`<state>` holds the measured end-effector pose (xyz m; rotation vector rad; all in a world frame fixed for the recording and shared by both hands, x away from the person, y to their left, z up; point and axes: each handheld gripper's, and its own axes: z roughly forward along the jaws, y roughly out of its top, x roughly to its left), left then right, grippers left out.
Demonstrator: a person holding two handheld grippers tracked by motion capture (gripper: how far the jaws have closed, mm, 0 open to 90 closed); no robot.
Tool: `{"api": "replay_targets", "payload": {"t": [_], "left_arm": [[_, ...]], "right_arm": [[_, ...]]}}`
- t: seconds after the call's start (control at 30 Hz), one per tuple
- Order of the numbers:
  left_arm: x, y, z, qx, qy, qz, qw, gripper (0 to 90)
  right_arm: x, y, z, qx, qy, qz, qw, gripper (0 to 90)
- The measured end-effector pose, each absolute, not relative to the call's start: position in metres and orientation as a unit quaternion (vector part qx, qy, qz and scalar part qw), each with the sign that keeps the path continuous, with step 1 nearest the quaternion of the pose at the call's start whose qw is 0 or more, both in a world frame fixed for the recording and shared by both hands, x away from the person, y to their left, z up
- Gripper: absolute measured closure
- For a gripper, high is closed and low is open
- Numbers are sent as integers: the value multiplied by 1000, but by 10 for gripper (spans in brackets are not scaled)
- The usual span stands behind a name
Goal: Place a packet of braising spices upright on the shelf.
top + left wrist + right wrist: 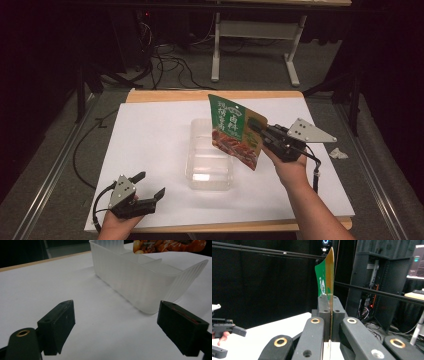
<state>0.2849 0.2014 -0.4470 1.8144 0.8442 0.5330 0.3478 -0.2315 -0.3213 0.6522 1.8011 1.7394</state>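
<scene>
A green and orange food pouch (233, 131) hangs in the air over the clear plastic container (210, 167), which stands in the middle of the white sheet. My right gripper (256, 127) is shut on the pouch's right edge and holds it tilted. In the right gripper view the pouch (327, 272) stands edge-on, clamped between the two jaws of my right gripper (330, 315). My left gripper (149, 184) rests open near the table's front left corner with nothing between its jaws. In the left gripper view my left gripper (116, 325) faces the container (140, 280), a short way off.
The white sheet (150, 135) covers a wooden table top. A crumpled white scrap (338, 153) lies off the sheet's right edge. Cables (170, 65) and a white table frame (255, 30) stand on the floor beyond.
</scene>
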Motion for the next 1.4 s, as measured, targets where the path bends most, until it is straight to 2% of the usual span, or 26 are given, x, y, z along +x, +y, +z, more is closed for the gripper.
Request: {"api": "replay_targets", "payload": {"t": [0.63,1.4], "left_arm": [[285,200,-448,754,353,217,510,153],[285,201,-449,756,351,215,509,153]], "right_arm": [[382,-207,-325,232,673,651,264,900],[400,-181,-327,214,678,654,258,900]]}}
